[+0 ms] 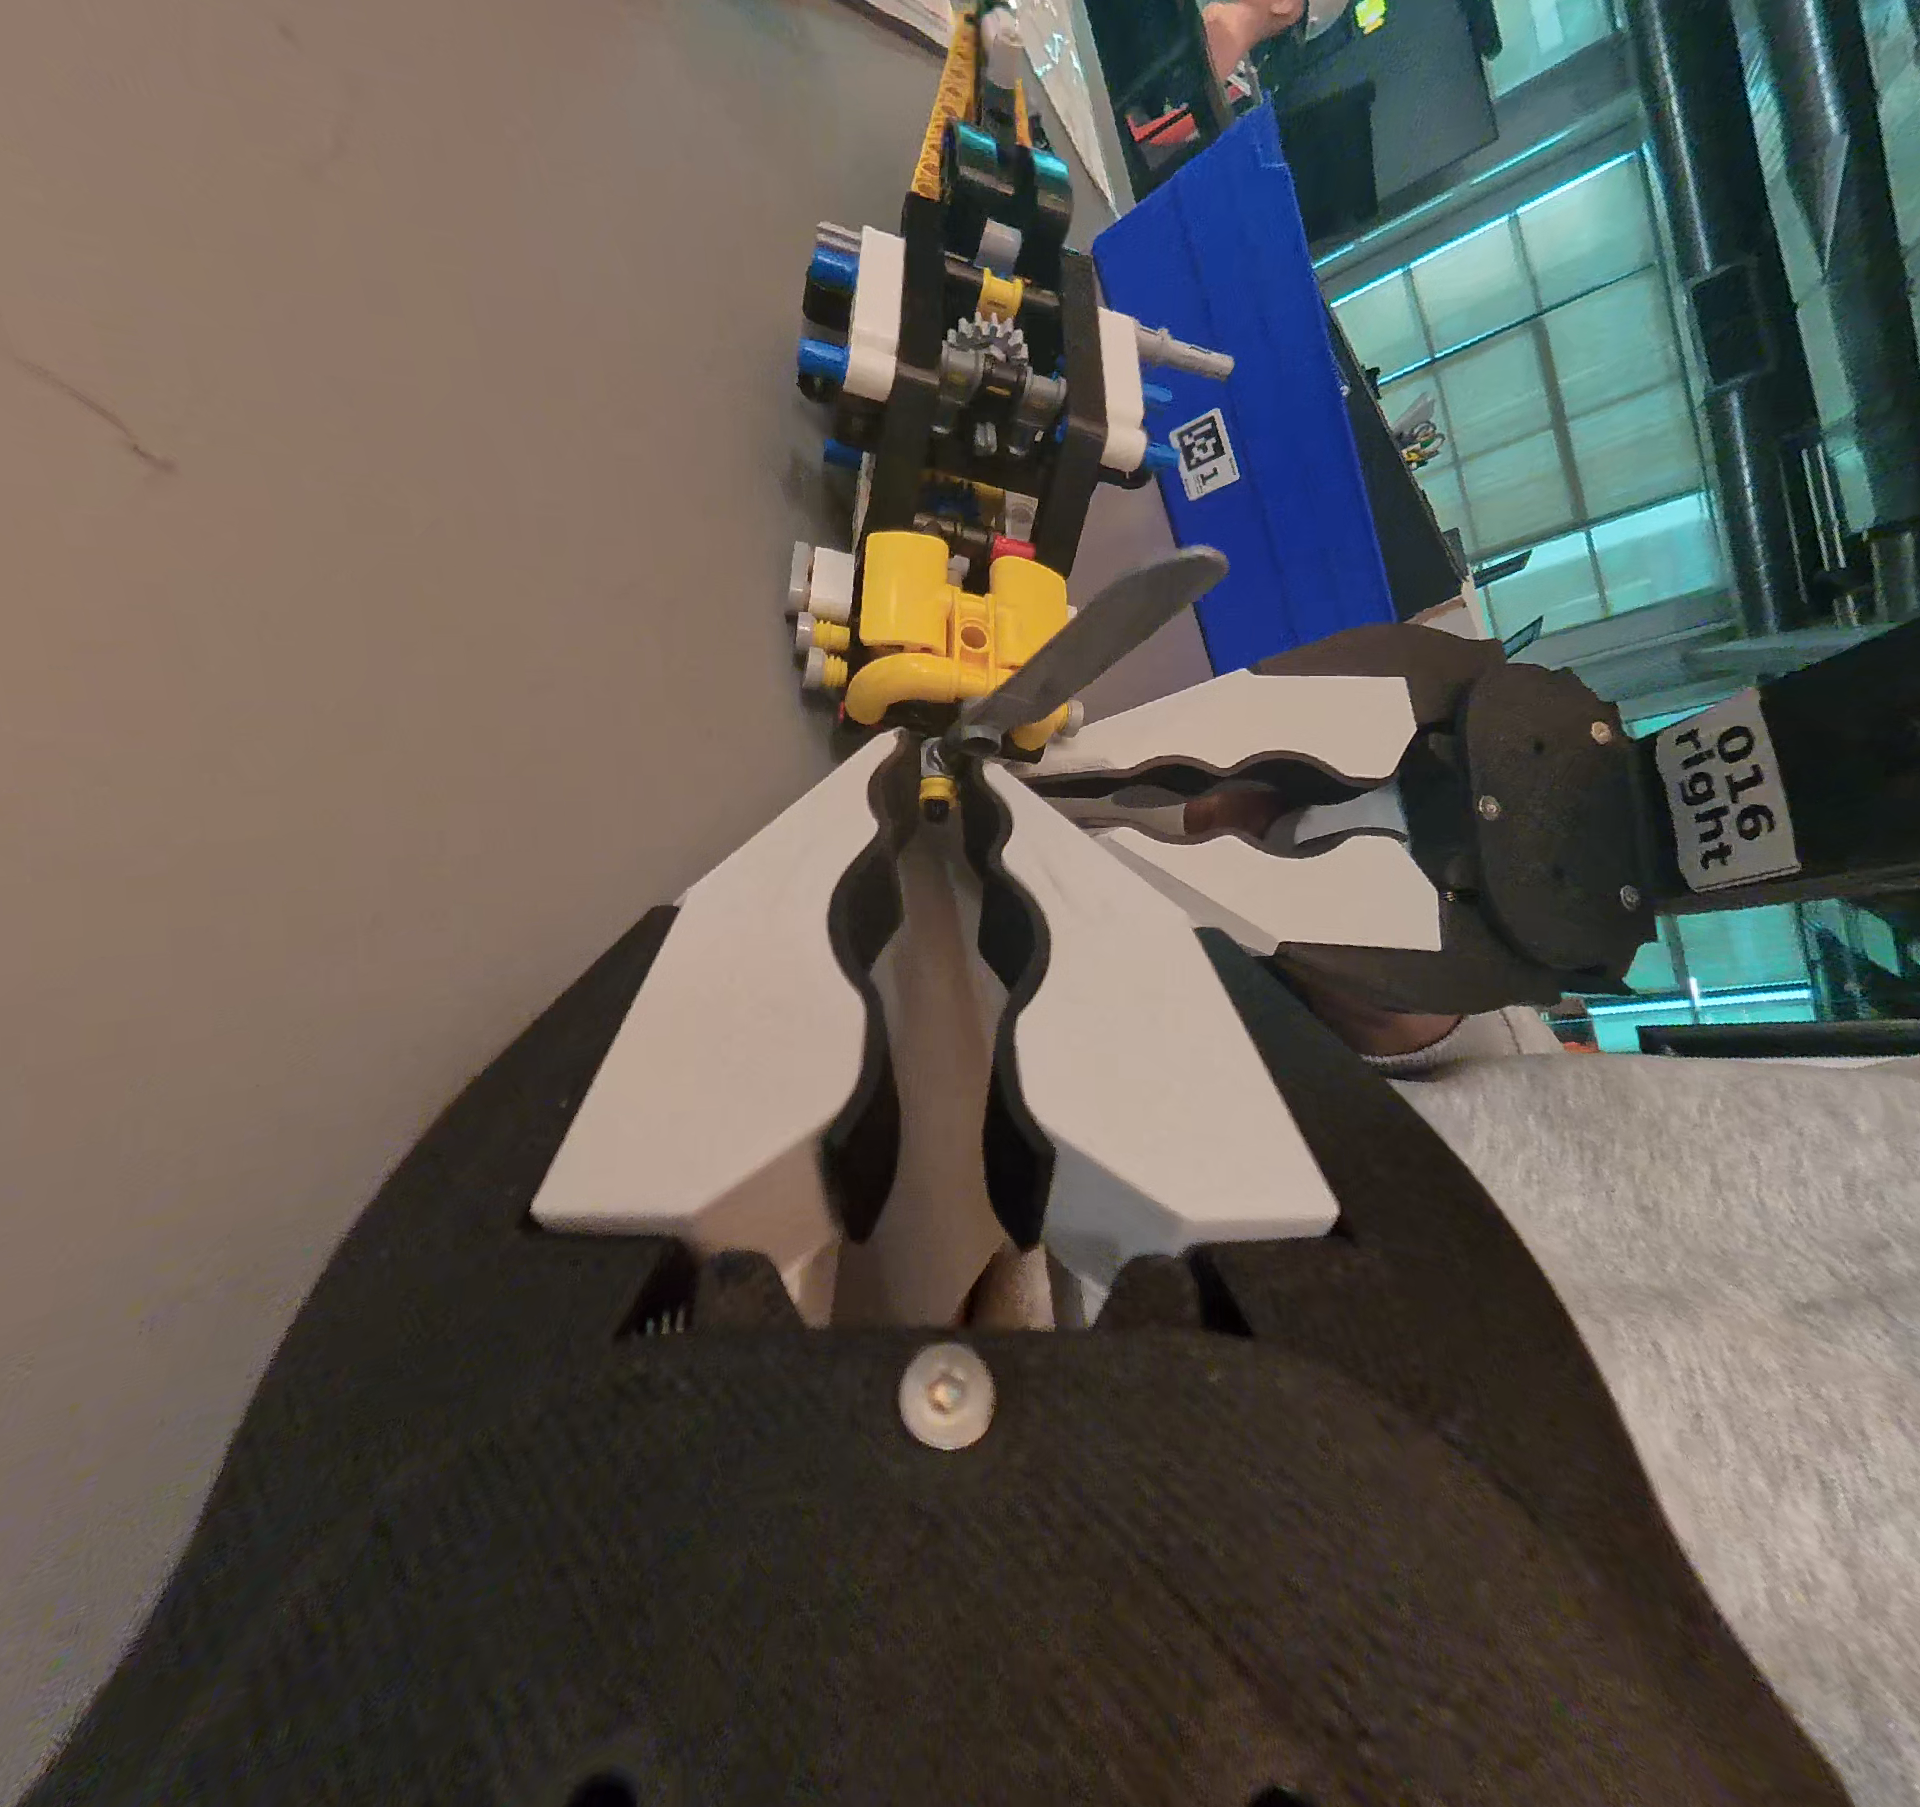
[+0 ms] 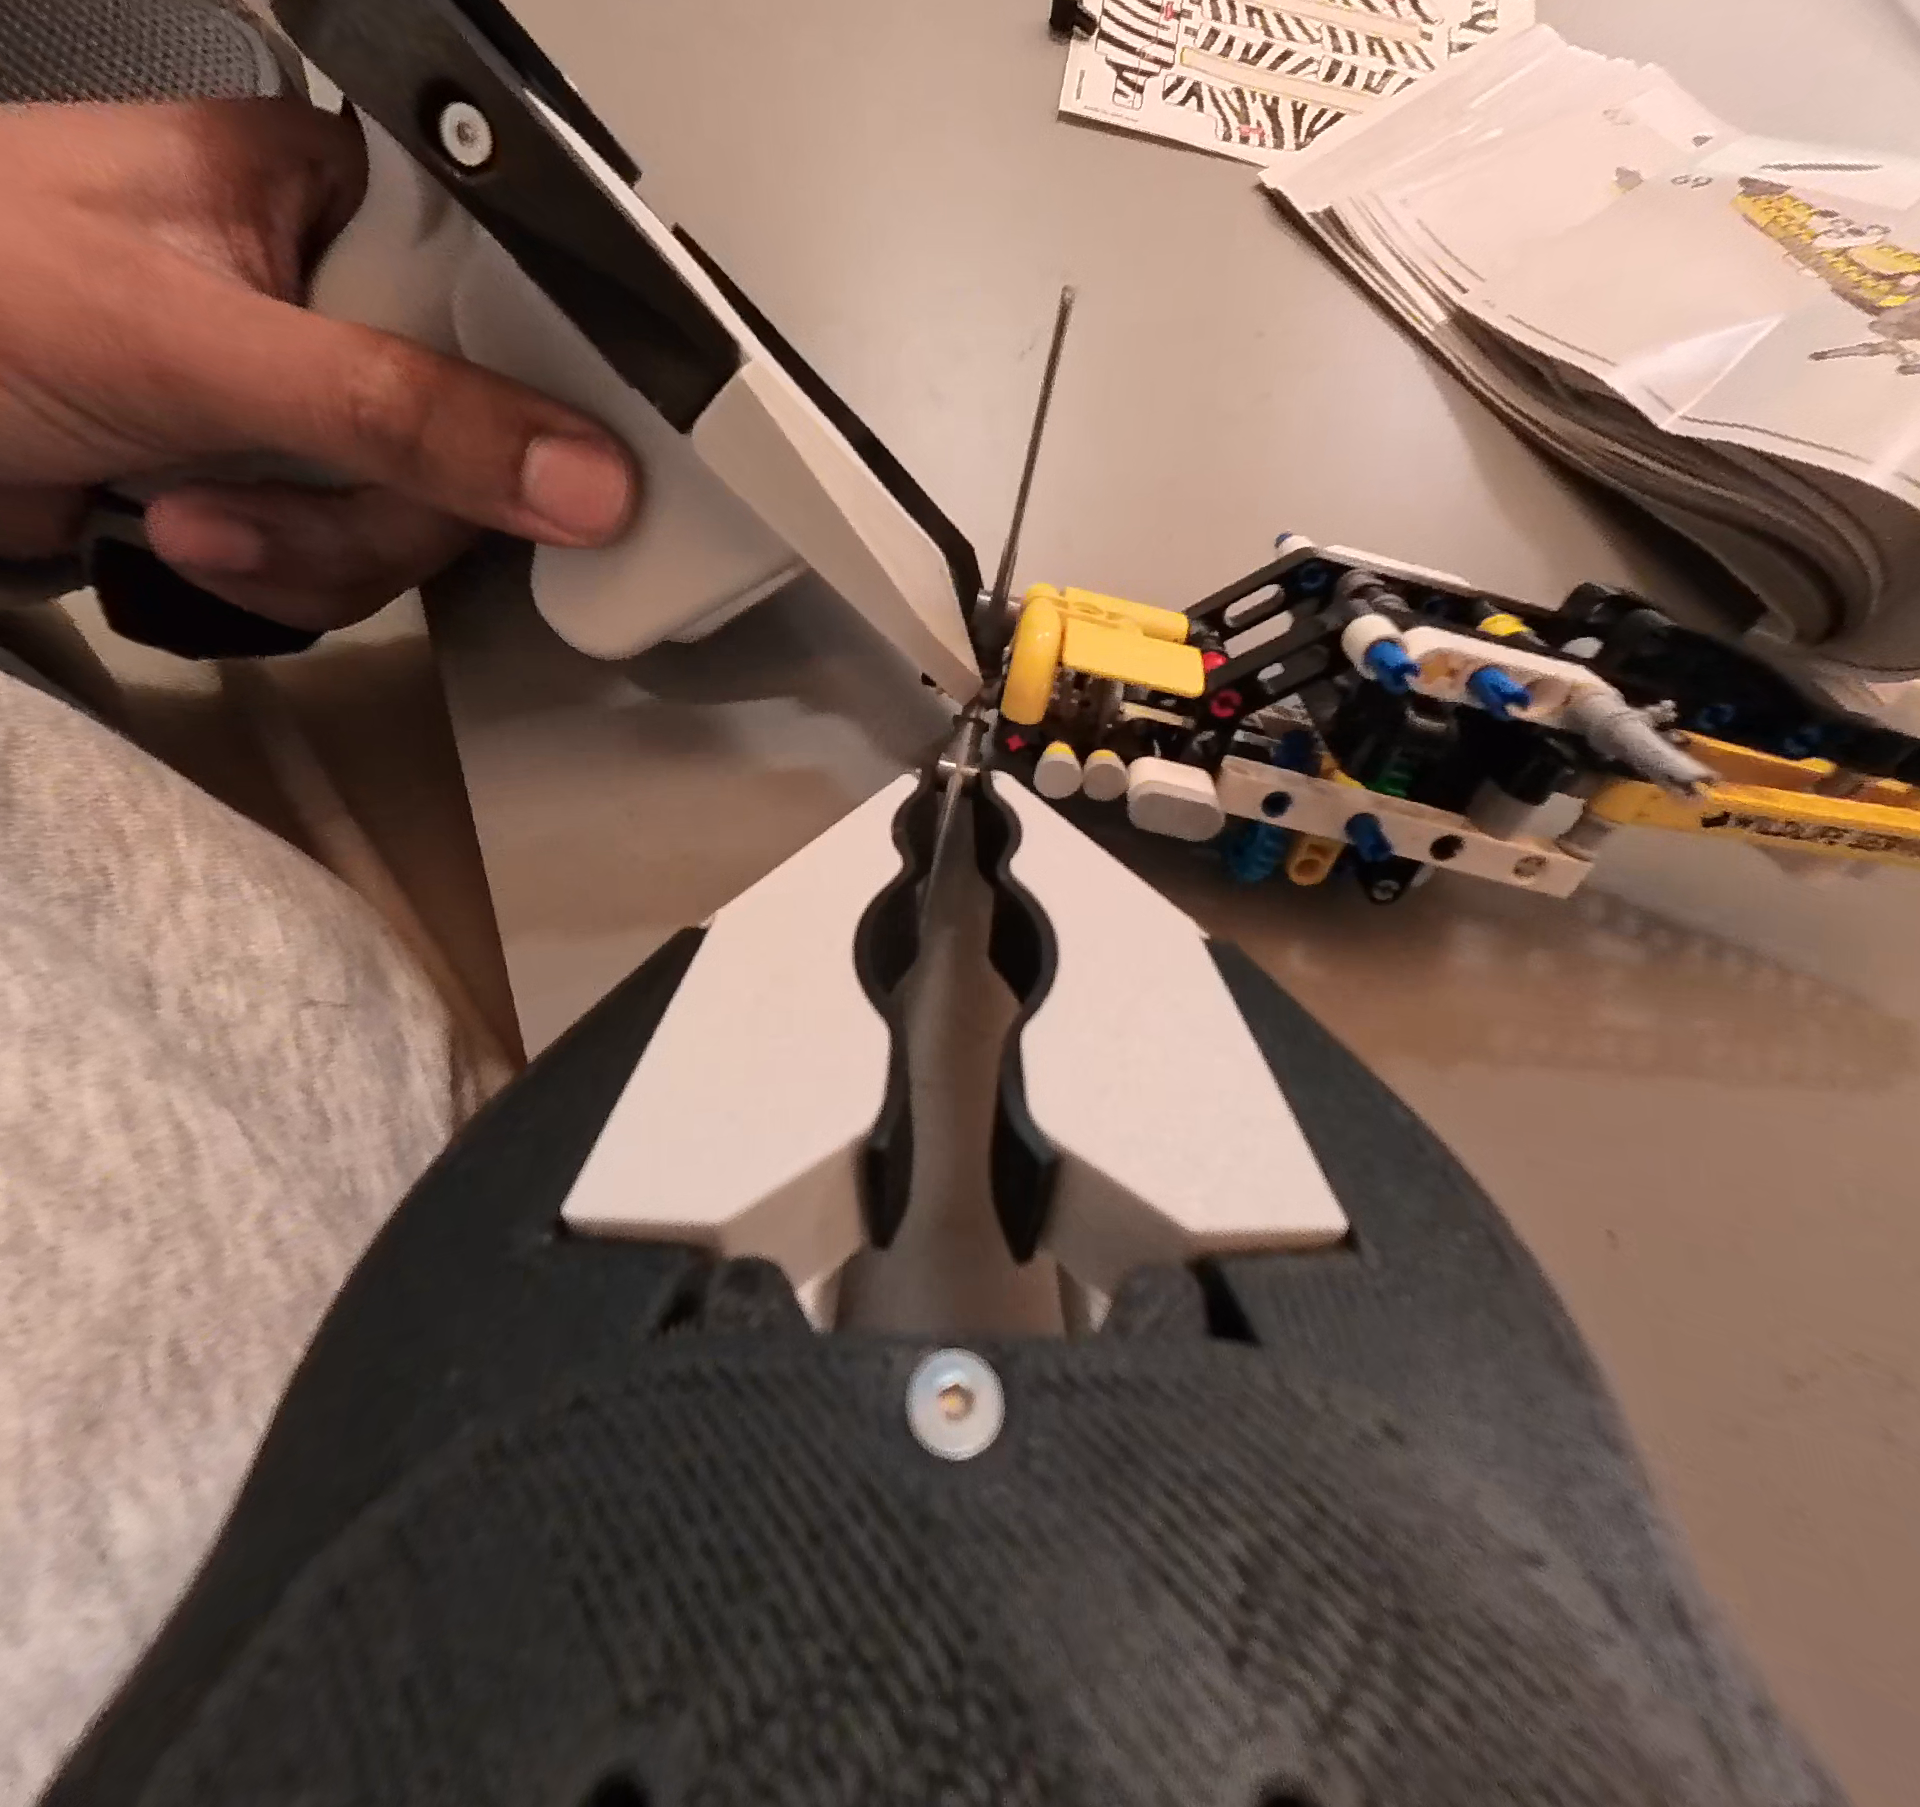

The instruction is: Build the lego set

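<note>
The half-built Lego model [image 1: 977, 386], yellow, black and white with blue pins, lies on the grey table [image 1: 416, 407]; it also shows in the right wrist view [image 2: 1351, 718]. A grey propeller [image 1: 1112, 635] sits at its yellow nose. My left gripper [image 1: 940, 770] is shut on the small yellow-and-black axle at the propeller's hub. My right gripper [image 2: 956, 791] is shut on a propeller blade [image 2: 1029, 469], seen edge-on. The two grippers meet at the nose, the right gripper [image 1: 1049, 770] coming in from the side and the left gripper [image 2: 956, 635] from above.
A blue bin [image 1: 1247, 386] stands behind the model. An instruction booklet [image 2: 1662, 355] and a zebra-striped sticker sheet [image 2: 1288, 43] lie past the model. A hand [image 2: 312, 386] holds the left gripper. A grey sleeve [image 2: 156, 1030] is close by. Only a small space, under 4 cm, lies between the two pairs of fingers.
</note>
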`<state>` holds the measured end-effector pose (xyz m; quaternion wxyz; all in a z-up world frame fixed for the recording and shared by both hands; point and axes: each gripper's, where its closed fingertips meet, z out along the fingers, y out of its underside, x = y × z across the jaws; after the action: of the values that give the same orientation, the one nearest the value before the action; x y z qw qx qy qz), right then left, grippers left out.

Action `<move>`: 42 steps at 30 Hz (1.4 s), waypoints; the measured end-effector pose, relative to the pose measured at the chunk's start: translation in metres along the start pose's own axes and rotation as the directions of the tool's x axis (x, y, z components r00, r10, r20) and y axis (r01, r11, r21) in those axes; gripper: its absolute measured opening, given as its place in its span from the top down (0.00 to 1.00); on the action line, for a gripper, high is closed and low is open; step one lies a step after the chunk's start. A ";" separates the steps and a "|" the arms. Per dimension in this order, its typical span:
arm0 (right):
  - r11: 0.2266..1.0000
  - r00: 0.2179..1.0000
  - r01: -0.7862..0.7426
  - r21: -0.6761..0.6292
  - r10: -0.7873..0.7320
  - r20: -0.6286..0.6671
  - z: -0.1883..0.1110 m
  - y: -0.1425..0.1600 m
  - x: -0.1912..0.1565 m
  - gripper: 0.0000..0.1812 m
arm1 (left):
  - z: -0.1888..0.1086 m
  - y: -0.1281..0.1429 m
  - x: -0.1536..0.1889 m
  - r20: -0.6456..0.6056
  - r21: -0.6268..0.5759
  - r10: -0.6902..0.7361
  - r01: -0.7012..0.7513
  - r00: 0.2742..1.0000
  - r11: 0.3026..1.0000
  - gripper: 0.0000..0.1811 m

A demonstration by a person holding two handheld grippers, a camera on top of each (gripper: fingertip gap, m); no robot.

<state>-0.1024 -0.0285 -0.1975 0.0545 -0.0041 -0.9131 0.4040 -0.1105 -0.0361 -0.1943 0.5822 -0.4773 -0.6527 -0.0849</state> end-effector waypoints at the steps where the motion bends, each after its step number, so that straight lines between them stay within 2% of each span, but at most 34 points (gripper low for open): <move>1: 1.000 1.000 0.000 -0.001 0.000 -0.002 0.001 0.000 0.000 0.97 | 0.000 0.000 0.000 0.001 0.001 -0.004 0.004 1.000 1.000 0.95; 9: 0.999 1.000 0.016 -0.047 -0.017 -0.017 0.006 0.002 -0.001 0.97 | 0.000 0.000 -0.002 0.015 -0.012 -0.014 0.014 1.000 1.000 0.96; 23: 0.999 0.999 -0.039 -0.021 0.038 -0.033 0.009 0.000 -0.001 0.97 | -0.001 0.000 -0.004 0.041 -0.009 0.015 -0.015 0.999 1.000 0.95; 33: 0.995 0.995 -0.095 0.021 0.095 -0.018 0.008 -0.002 -0.001 0.97 | -0.003 -0.006 -0.003 -0.015 -0.036 0.025 -0.025 1.000 0.999 0.96; 36: 0.996 0.996 -0.083 0.031 0.084 -0.029 0.008 -0.003 -0.001 0.97 | -0.007 -0.007 0.001 -0.029 -0.046 0.077 -0.078 0.997 0.996 0.93; 39: 0.996 0.996 -0.079 0.033 0.080 -0.033 0.006 -0.004 0.000 0.96 | -0.008 -0.001 -0.001 0.012 -0.079 0.150 -0.149 0.989 0.986 0.82; 42: 0.993 0.994 -0.111 0.036 0.111 -0.008 0.003 -0.003 -0.003 0.90 | -0.006 0.004 -0.002 0.051 -0.089 0.237 -0.232 0.970 0.969 0.79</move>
<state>-0.0997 -0.0326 -0.1971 0.0365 -0.0560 -0.9039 0.4224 -0.1035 -0.0391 -0.1956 0.5478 -0.5770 -0.6051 -0.0277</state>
